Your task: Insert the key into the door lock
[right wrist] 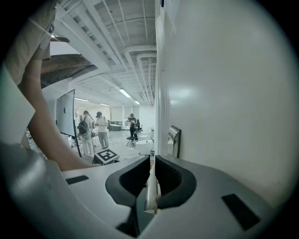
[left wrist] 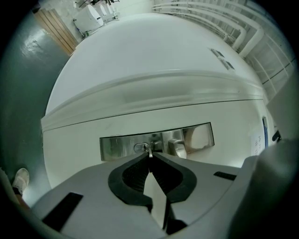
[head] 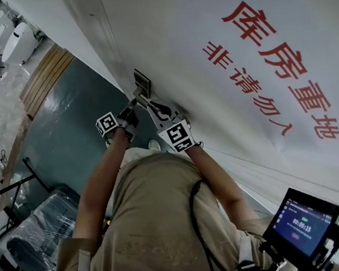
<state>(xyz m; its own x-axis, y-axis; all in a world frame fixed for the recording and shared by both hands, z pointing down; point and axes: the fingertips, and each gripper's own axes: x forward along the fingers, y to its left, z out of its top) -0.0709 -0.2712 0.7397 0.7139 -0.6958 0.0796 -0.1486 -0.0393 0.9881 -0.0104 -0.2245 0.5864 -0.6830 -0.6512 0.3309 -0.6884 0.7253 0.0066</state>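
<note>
Counted two grippers at one steel lock plate on the white door. Pinched one key in the left gripper, pads clamped on it, its tip at the plate's single keyhole. Saw one lever handle on the plate, just right of that keyhole. Found the right gripper beside the plate, jaws drawn almost together, with nothing made out between them. Noted two marker cubes below the plate, one lit screen well apart from it, and three people far beyond it.
</note>
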